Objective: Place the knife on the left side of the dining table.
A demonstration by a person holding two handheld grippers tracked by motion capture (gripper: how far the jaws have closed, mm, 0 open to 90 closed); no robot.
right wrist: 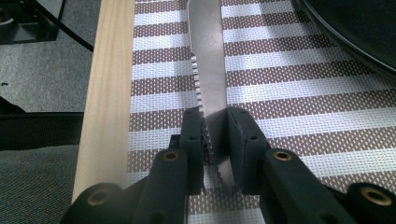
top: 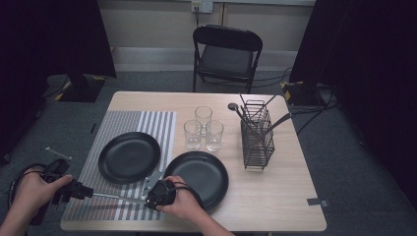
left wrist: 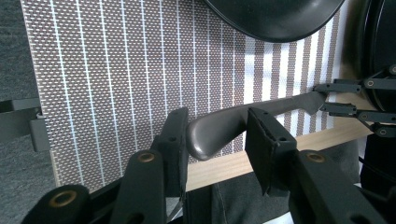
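Pale wood counter (top: 275, 196), striped mat (top: 147, 123) on its left half. Two black plates: one (top: 129, 157) on mat, other (top: 201, 177) just right of mat's edge. Knife (right wrist: 208, 60) lying level over mat's near edge, between both tongs. Right tongs (right wrist: 215, 135) clamped on serrated blade. Left tongs (left wrist: 215, 135) partly open around dark handle (left wrist: 219, 133); contact with pads unclear.

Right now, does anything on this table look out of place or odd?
Yes: one black plate sits off the striped placemat, on bare wood. A knife hangs between both tongs above the mat's near edge.
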